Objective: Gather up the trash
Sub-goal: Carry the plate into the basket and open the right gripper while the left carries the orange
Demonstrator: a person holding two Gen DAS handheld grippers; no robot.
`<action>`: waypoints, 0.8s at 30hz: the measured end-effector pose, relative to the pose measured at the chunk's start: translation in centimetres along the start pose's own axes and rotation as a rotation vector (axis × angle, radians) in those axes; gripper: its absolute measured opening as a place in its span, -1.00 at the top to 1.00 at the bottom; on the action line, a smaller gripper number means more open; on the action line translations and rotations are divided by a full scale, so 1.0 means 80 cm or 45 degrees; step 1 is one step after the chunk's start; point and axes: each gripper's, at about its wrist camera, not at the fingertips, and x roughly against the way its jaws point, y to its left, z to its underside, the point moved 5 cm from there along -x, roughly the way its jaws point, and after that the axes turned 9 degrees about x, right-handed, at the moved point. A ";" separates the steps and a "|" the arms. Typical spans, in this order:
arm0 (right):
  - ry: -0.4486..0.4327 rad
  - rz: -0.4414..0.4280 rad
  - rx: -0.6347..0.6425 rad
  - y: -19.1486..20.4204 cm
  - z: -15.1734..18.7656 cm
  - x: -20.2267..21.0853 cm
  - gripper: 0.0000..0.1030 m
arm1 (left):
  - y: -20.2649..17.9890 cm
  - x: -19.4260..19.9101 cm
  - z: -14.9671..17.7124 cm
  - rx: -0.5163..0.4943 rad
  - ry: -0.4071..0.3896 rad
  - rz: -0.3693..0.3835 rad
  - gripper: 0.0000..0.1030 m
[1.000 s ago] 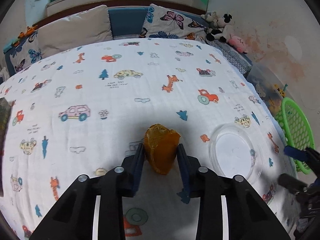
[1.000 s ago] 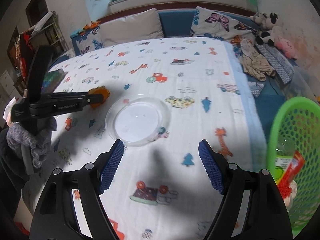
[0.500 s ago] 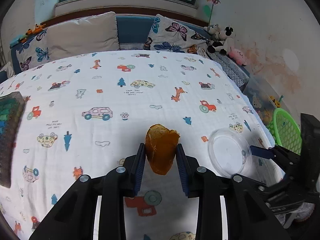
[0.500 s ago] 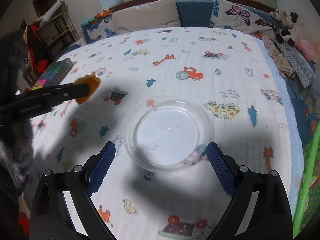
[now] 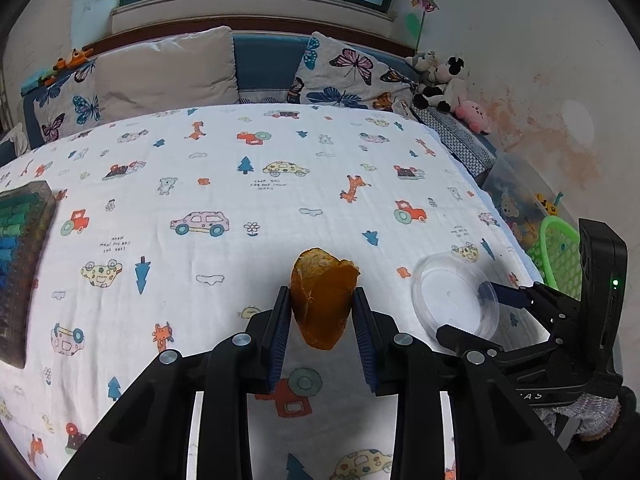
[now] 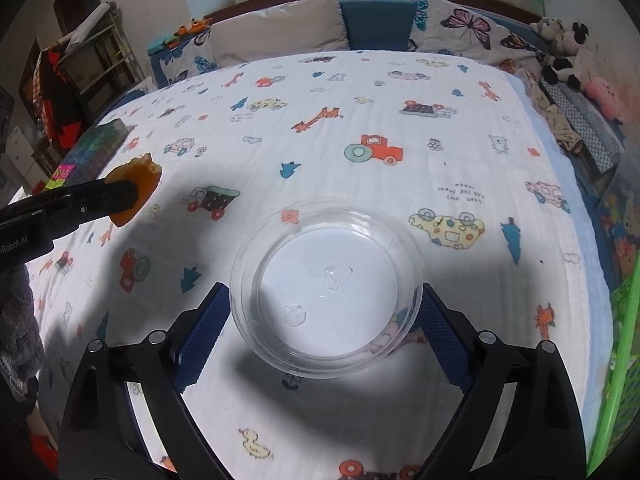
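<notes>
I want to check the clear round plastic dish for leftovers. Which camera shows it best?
The right wrist view: the clear round plastic dish fills the middle, seen from above between the open right gripper, droplets visible inside. In the left wrist view the dish is small, at the side, partly behind a gripper finger.

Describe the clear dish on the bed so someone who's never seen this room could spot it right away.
On the bed's cartoon-print sheet, near the edge by the green basket, lies a round dish. It sits between the right tool's blue pads, and it alone is transparent and empty.
</notes>
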 end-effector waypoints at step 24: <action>-0.198 0.310 -0.293 -0.163 0.106 0.205 -0.77 | -0.227 0.025 0.033 -0.284 0.032 0.262 0.41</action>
